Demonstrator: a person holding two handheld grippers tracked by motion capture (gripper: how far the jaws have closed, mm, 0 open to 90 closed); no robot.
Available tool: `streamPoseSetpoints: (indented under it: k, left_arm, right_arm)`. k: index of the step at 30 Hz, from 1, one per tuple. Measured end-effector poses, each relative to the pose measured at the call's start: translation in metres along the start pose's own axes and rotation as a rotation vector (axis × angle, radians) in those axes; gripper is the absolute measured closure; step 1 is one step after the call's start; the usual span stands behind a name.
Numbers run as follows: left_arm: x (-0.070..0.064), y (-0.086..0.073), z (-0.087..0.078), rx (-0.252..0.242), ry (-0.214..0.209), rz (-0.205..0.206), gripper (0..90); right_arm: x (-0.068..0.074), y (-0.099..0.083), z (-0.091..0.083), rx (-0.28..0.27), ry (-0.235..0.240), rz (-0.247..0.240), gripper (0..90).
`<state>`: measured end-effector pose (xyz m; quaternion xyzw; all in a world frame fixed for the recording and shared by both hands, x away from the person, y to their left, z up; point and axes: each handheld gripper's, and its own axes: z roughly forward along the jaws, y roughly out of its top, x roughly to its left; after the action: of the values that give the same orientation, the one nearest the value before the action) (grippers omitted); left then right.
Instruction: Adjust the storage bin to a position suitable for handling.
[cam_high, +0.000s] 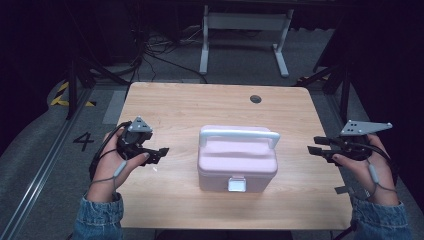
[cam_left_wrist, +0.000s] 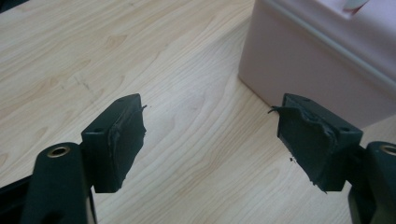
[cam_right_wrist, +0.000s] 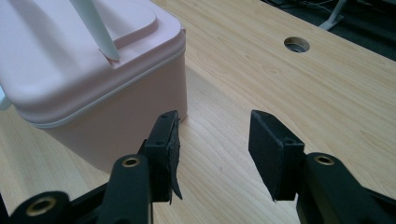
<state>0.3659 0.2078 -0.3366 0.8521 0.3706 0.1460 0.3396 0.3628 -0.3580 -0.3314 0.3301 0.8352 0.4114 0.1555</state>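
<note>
My left tool (cam_high: 159, 153) is open, its jaws spread wide with nothing between them but bare wood. I hold it low over the left part of the desk (cam_high: 170, 105), pointing right toward the box. In the left gripper view, the pad (cam_left_wrist: 122, 140) on one jaw is frayed along its edge and the other pad (cam_left_wrist: 312, 140) is torn too; the box's pink wall (cam_left_wrist: 317, 74) stands just beyond that jaw, apart from it.

My right tool (cam_high: 316, 145) is open as well, jaws apart and empty. It sits at the desk's right edge, pointing left at the box, with a grey plate (cam_high: 364, 127) on top of it. In the right gripper view, the box corner sits just past one jaw, not touching.

The box (cam_high: 237, 160) stands between the two tools, around the middle of the desk and slightly toward the near side. It is pink with its lid on, a white handle (cam_high: 239, 135) raised over the lid, and a white latch (cam_high: 237, 185) on its near face.

Far right of the box, a round hole (cam_high: 255, 99) opens in the desk. Beyond the desk's far edge a white frame (cam_high: 245, 35) stands on the grey floor.
</note>
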Motion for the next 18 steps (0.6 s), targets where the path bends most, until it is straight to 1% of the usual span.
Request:
streamPoseSetpoints:
  k: [1,2,4,6,7,8,9,10,11,12,13,14,15,16,17,18]
  left_arm:
    - [0.0,0.002,0.0,-0.009,0.002,0.015,23.7]
    - [0.0,0.002,0.0,-0.009,0.002,0.015,23.7]
    - [-0.001,0.005,0.002,-0.035,0.014,0.031,23.7]
    - [-0.002,0.008,0.001,-0.056,0.006,0.028,23.8]
    - [-0.002,0.008,0.001,-0.056,0.006,0.028,24.1]
    - [-0.004,0.011,0.001,-0.087,0.0,0.017,24.2]
    - [-0.004,0.011,0.001,-0.087,0.0,0.017,24.2]
    - [-0.008,0.015,0.0,-0.123,-0.026,0.021,24.2]
    - [-0.008,0.015,0.0,-0.123,-0.026,0.021,24.2]
    - [-0.01,0.017,0.0,-0.146,-0.048,0.027,24.2]
    - [-0.015,0.021,-0.001,-0.18,-0.077,0.025,24.2]
    - [-0.017,0.023,0.0,-0.198,-0.085,0.024,24.2]
    - [-0.017,0.023,0.0,-0.198,-0.085,0.024,24.2]
    - [-0.02,0.025,0.001,-0.211,-0.098,0.027,24.2]
    - [-0.02,0.026,0.002,-0.21,-0.105,0.04,24.2]
    - [-0.024,0.028,0.004,-0.231,-0.114,0.036,24.2]
  right_arm:
    - [0.001,0.0,0.0,-0.002,0.0,0.0,54.0]
    - [0.002,0.0,-0.001,-0.003,0.004,-0.002,54.1]
    - [0.003,-0.001,-0.001,0.001,0.014,-0.003,55.4]
    - [0.005,-0.002,-0.002,0.01,0.018,-0.014,56.5]
    - [0.006,-0.003,-0.002,0.017,0.02,-0.019,56.8]
    - [0.006,-0.004,-0.002,0.021,0.019,-0.016,56.9]
    - [0.006,-0.004,-0.002,0.023,0.02,-0.015,57.0]
    - [0.007,-0.004,-0.002,0.023,0.019,-0.014,57.0]
    - [0.007,-0.004,-0.002,0.023,0.019,-0.014,57.0]
    - [0.007,-0.005,-0.002,0.022,0.018,-0.014,57.0]
    - [0.008,-0.006,-0.001,0.025,0.02,-0.01,57.0]
    - [0.009,-0.006,-0.001,0.027,0.02,-0.01,56.9]
    - [0.009,-0.006,-0.001,0.027,0.02,-0.01,56.9]
    - [0.009,-0.007,-0.002,0.029,0.018,-0.011,56.8]
    - [0.01,-0.007,-0.002,0.03,0.019,-0.007,56.7]
    - [0.01,-0.008,-0.002,0.029,0.019,-0.005,56.6]
